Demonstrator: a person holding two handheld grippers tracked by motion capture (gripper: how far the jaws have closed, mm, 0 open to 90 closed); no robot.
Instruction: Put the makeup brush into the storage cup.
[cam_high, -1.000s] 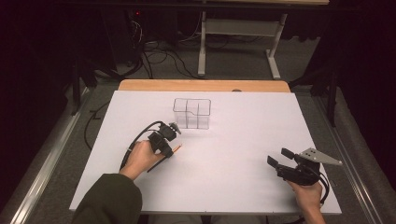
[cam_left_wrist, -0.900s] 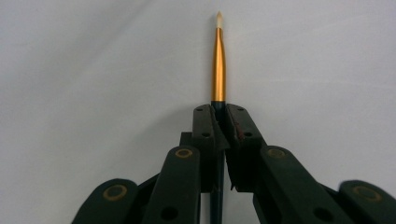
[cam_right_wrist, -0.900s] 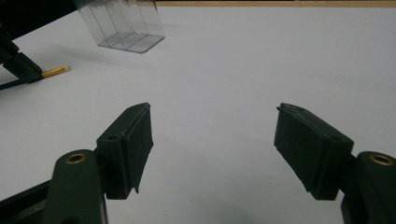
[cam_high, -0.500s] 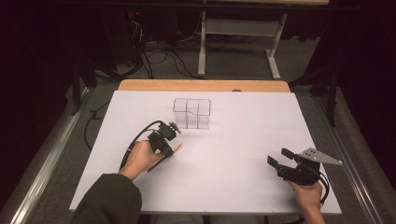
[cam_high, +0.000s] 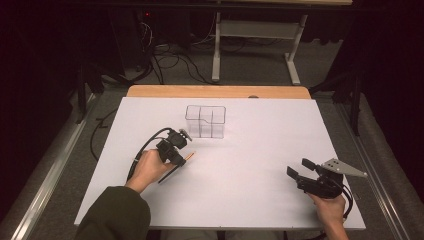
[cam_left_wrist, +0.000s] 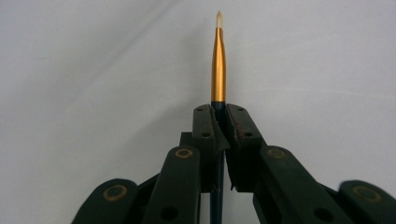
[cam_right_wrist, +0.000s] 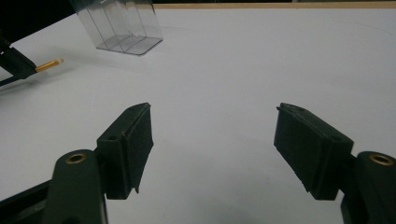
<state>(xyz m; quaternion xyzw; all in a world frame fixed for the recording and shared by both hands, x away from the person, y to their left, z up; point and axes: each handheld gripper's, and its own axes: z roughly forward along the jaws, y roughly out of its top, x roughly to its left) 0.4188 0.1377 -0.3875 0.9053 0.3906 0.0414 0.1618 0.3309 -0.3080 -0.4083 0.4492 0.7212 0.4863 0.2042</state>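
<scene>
Nothing had moved; both my hands stayed put. My left tongs (cam_left_wrist: 218, 122) squeezed the brush (cam_left_wrist: 218, 65) tight, low over the table (cam_high: 260, 150). My right tongs (cam_right_wrist: 212, 140) were wide open, empty. The brush wasn't in the box (cam_high: 205, 120) yet.

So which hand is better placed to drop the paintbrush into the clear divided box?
Left. The left gripper is already shut on the paintbrush, close to the clear box; the right gripper is open and farther away.
</scene>
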